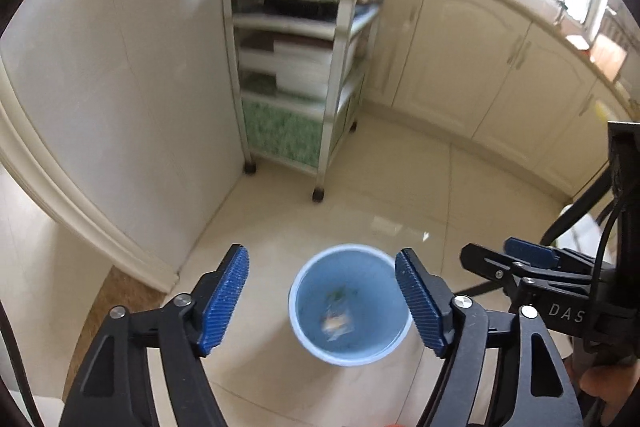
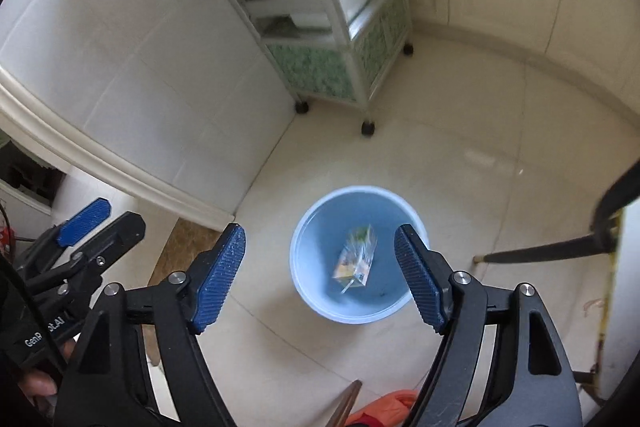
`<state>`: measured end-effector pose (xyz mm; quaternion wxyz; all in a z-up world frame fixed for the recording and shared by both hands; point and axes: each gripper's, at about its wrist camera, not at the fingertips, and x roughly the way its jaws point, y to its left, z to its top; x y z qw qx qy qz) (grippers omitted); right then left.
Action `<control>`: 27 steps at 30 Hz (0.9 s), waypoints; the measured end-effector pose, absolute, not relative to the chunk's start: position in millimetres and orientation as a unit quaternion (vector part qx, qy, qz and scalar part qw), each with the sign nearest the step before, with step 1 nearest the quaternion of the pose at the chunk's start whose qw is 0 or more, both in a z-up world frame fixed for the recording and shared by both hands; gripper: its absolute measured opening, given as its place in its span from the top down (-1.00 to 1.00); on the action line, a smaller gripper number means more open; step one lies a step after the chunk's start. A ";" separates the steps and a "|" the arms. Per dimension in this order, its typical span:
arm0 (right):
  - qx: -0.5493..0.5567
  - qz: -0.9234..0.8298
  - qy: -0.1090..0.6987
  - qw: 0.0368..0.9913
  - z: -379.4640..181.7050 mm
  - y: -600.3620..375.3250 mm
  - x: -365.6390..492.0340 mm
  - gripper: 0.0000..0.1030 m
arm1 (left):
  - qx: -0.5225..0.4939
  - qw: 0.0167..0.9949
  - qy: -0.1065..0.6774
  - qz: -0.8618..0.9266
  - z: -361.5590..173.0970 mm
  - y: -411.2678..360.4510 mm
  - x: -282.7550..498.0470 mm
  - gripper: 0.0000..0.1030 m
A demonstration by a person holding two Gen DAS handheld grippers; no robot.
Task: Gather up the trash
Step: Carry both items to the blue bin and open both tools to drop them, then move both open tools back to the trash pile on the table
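A small printed carton (image 2: 355, 255), blurred, sits inside the pale blue bin (image 2: 308, 267) on the tiled floor (image 2: 460, 155), tilted, whether falling or resting I cannot tell. The right tool (image 2: 320, 275) hangs above the bin, fingers spread apart and empty; the left tool (image 1: 322, 301) hangs beside it, likewise apart and holding nothing. This looks like the drop step for 1 piece of trash. Next would be seeking more trash; none shows here. A wheeled shelf cart (image 2: 336, 39) stands well apart by the wall.
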<state>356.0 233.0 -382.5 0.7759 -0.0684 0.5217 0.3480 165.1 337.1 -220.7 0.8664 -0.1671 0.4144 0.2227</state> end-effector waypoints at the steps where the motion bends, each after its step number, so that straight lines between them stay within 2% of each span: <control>1: -0.067 0.344 0.508 0.787 -367.8 226.4 353.3 -0.49 | -0.161 0.874 0.404 0.218 -209.4 327.4 159.5 -0.40; 5: -0.059 0.310 0.437 0.842 -291.4 179.7 333.4 -0.69 | -0.143 0.902 0.357 0.197 -168.3 294.3 146.4 -0.55; 8: -0.050 0.288 0.380 0.878 -237.3 131.8 311.7 -0.76 | -0.127 0.926 0.313 0.168 -132.6 258.2 142.9 -0.64; 13: -0.036 0.234 0.311 0.920 -173.8 40.7 284.0 -0.85 | -0.092 0.957 0.254 0.109 -86.2 178.9 142.6 -0.84; 15: -0.027 0.207 0.295 0.932 -155.8 7.4 277.3 -0.97 | -0.079 0.963 0.242 0.084 -76.1 148.6 143.4 -0.85; 19: -0.008 0.150 0.272 0.950 -134.9 -65.8 269.3 -0.99 | -0.057 0.969 0.238 0.026 -72.5 94.1 151.8 -0.98; 27: 0.034 0.065 0.291 0.954 -139.9 -191.4 267.6 -1.00 | -0.044 0.949 0.308 -0.051 -96.0 23.9 228.2 -0.98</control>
